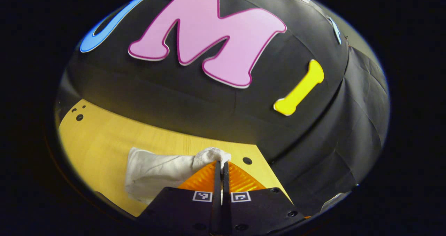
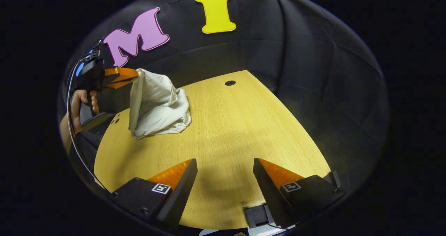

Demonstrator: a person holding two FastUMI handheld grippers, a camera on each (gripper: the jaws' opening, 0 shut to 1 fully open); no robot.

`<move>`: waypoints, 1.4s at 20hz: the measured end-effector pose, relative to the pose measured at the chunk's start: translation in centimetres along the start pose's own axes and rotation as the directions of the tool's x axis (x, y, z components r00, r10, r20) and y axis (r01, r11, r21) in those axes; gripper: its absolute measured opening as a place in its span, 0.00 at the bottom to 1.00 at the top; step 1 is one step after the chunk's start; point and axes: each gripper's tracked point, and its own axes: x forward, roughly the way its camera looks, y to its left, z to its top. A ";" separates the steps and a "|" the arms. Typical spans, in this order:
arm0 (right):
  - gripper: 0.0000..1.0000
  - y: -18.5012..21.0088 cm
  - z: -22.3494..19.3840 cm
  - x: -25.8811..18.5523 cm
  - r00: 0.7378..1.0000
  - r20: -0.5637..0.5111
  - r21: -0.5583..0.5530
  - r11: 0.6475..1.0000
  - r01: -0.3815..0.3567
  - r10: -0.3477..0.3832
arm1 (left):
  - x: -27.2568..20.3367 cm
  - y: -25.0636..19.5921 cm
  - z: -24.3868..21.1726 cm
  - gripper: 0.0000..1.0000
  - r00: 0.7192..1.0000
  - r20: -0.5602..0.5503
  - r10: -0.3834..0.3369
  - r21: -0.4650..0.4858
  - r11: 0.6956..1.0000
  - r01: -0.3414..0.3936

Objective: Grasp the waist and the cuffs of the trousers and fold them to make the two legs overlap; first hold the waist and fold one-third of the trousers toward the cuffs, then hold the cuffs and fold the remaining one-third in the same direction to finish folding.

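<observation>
- The trousers [image 2: 158, 105] are bunched into a pale heap, so waist and cuffs cannot be told apart, and neither leg can be made out as separate.
- In the left gripper view, the left hand-held gripper [image 1: 221, 163] has its fingers pressed together on a wad of the cloth; the pinched part is hidden between them, and the trousers [image 1: 156, 173] trail off to the left onto the worktop [image 1: 101, 142].
- That gripper's body covers the near edge of the cloth in its own view.
- In the right gripper view the left hand-held gripper [image 2: 134, 76] holds the top of the heap off the worktop, with a hand [image 2: 82, 107] on its grip; the arm is cut off at the rim.
- The cloth hangs nearly straight down from the pinch, long axis roughly upright, its lower folds resting on the far left part of the worktop [image 2: 237, 131].
- The right hand-held gripper [image 2: 224, 164] has its fingers wide apart above bare worktop, well apart from the trousers.
- A round hole [image 2: 230, 83] sits near the far edge.
</observation>
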 end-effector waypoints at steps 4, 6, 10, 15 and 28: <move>0.99 -0.6 -0.6 -0.3 1.000 -0.009 -0.013 1.000 -0.013 0.013 | 1.1 -1.2 -5.0 0.11 0.996 -0.089 0.025 0.015 1.000 -0.024; 0.99 -0.8 -1.0 -0.4 1.000 -0.016 -0.016 1.000 -0.019 0.019 | 0.5 -1.9 -6.2 0.25 0.994 -0.111 0.015 0.029 1.000 -0.012; 0.99 -0.2 -1.6 -0.5 0.999 -0.031 0.006 0.999 -0.032 0.033 | -1.1 -2.4 -7.2 0.74 0.994 -0.113 -0.009 0.086 0.996 0.019; 0.99 2.1 -0.7 -1.3 0.999 0.005 0.002 0.999 -0.036 0.036 | -6.6 0.8 -4.9 0.96 0.996 -0.029 0.083 0.253 0.965 -0.073; 0.98 15.6 -1.5 -8.6 0.986 0.120 -0.005 0.994 -0.113 0.113 | -29.3 11.5 -5.5 0.96 0.977 0.137 0.166 0.308 0.930 -0.201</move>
